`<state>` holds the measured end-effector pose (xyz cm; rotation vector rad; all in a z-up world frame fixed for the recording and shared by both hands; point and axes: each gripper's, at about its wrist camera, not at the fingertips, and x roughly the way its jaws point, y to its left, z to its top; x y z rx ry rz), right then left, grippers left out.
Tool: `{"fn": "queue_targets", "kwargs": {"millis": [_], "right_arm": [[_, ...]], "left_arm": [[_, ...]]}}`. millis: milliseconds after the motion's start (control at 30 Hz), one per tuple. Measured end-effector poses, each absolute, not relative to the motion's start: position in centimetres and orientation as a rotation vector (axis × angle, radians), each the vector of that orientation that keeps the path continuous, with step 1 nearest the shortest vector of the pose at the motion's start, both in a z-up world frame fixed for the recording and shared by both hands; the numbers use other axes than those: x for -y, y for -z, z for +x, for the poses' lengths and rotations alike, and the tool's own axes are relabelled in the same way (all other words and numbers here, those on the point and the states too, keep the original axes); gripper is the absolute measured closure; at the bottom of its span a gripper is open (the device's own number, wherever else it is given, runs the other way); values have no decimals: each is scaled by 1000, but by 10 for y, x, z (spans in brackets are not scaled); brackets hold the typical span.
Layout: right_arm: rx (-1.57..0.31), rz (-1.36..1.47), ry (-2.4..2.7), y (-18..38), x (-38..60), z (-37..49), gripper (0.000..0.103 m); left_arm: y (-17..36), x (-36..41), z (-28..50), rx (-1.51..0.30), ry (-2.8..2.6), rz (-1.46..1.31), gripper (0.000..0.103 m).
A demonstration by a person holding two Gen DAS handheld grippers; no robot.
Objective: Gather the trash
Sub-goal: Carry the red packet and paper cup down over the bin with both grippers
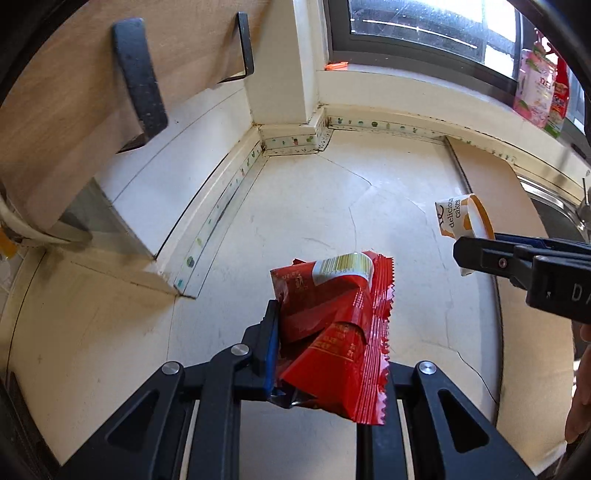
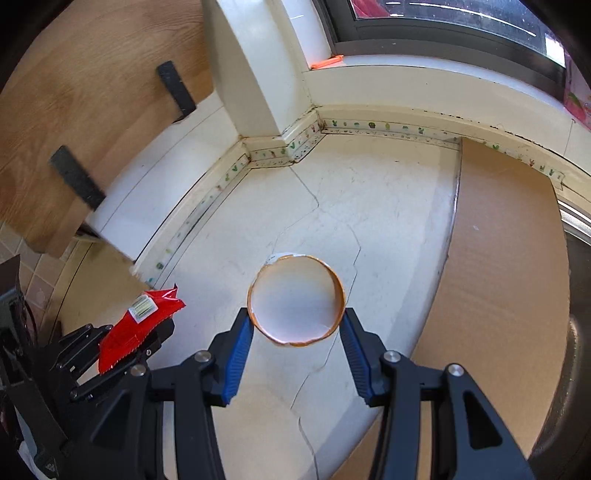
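- Left wrist view: a cream stone countertop [image 1: 325,206] with hairline cracks runs into a corner under a dark-framed window [image 1: 417,33]; a strip of cactus-print tape [image 1: 291,142] lines the base of the wall, and a wooden cabinet [image 1: 66,92] with black handles hangs at upper left.
- A sheet of brown cardboard [image 1: 487,173] lies flat on the counter at right, beside the edge of a steel sink [image 1: 550,206].
- Pink and red pouches [image 1: 543,88] stand on the sill at far right; their print is too small to read.
- The left gripper [image 1: 325,354] has its jaws pinching a crumpled red wrapper [image 1: 332,325], held off the counter. The wrapper's long axis runs along the fingers, with a barcode label at its far end and a zigzag seam down its right side; the gold lettering is illegible.
- At right, the right gripper [image 1: 476,254] holds a paper cup [image 1: 463,219] printed "delicious cakes", lying on its side with the orange-rimmed mouth turned toward that gripper.
- Right wrist view: the same counter corner [image 2: 369,206], with the cardboard [image 2: 506,258] at right.
- The right gripper [image 2: 297,343] has its blue-padded jaws spread wide, one touching each side of the cup [image 2: 297,299]. The mouth faces the camera, and the white inside holds nothing.
- At lower left the left gripper [image 2: 147,332] clamps the red wrapper [image 2: 138,325], barcode end up.
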<state>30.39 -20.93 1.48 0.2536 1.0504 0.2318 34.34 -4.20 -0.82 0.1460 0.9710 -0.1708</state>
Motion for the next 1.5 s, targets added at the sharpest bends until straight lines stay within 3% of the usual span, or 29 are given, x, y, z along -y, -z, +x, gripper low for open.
{"fn": "queue_targets", "kwargs": {"millis": [400, 667, 1067, 1500], "right_arm": [[-1001, 233, -352, -64, 164, 164, 55], [-994, 215, -378, -50, 145, 75, 55], [-1122, 135, -273, 63, 135, 2, 54], [-1327, 156, -216, 173, 137, -1, 54]], "left_arm": [[-33, -1, 207, -994, 277, 105, 86], [-25, -31, 123, -987, 305, 62, 86], [89, -23, 56, -1109, 274, 24, 86], [183, -10, 45, -1268, 268, 19, 86]]}}
